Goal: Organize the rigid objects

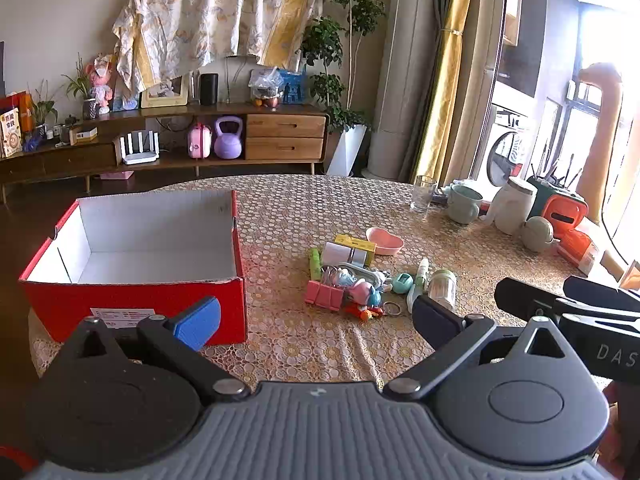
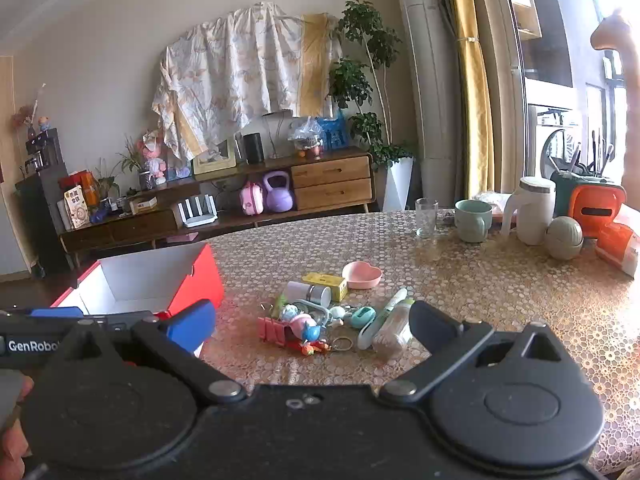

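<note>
- The left tongs (image 1: 316, 320) stand spread wide with nothing between them; one finger has a ribbed blue pad (image 1: 199, 322), the other a dark pad.
- The right tongs (image 2: 312, 326) are just as wide apart and also empty, hanging above the near part of the surface (image 2: 460, 280).
- In the right view the left tool's black body crosses the lower left corner, with part of a hand beside it.
- The surface is round and covered by a gold-brown lacy cloth with a glossy honeycomb pattern.
- A heap of small hard things lies in the middle, ahead of both tongs: a pink ribbed clip (image 1: 324, 294), a plastic cartoon figure (image 1: 362, 294), a metal key ring (image 1: 393, 307), a teal rounded piece (image 1: 401, 283), a slim white-and-green tube (image 1: 418, 284), a clear jar with a green lid (image 1: 442, 284), a white cylinder (image 1: 342, 255), a yellow box (image 1: 356, 243) and a pink heart-shaped dish (image 1: 384, 241).
- A red cardboard box (image 1: 132, 304) with a plain white inside sits open to the left of the heap, apart from it and empty.
- At the far right edge stand a clear glass (image 2: 426, 216), a pale green mug (image 2: 474, 220) and a white jug (image 2: 532, 210).
</note>
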`<state>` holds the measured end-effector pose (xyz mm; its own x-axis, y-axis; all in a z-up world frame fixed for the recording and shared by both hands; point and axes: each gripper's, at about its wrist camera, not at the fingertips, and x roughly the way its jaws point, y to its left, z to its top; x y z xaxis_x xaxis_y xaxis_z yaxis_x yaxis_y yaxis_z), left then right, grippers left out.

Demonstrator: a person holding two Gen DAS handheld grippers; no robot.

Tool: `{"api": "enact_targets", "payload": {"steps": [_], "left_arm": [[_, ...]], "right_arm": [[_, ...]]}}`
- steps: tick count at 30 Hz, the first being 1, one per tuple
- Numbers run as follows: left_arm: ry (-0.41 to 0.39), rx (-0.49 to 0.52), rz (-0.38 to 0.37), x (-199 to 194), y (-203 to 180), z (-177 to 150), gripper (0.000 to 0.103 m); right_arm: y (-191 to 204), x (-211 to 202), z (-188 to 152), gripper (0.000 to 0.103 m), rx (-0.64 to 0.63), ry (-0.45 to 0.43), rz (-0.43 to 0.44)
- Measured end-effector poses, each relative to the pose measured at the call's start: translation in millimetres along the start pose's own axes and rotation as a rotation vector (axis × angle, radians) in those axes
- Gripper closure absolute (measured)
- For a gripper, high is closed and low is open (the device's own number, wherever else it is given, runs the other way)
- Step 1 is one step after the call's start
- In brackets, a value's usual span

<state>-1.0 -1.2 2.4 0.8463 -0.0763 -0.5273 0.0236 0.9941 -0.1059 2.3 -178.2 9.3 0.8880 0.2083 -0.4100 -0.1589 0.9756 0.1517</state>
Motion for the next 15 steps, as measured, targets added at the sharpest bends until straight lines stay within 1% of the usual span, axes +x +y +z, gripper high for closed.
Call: {"api": "enact_targets", "payload": {"steps": [15], "left_arm": [[0.015, -0.018, -0.004, 1.2, 0.9, -2.0, 0.000]], "right_arm": [[0.3, 0.7, -0.8, 0.000, -0.003, 0.001, -0.003]]}}
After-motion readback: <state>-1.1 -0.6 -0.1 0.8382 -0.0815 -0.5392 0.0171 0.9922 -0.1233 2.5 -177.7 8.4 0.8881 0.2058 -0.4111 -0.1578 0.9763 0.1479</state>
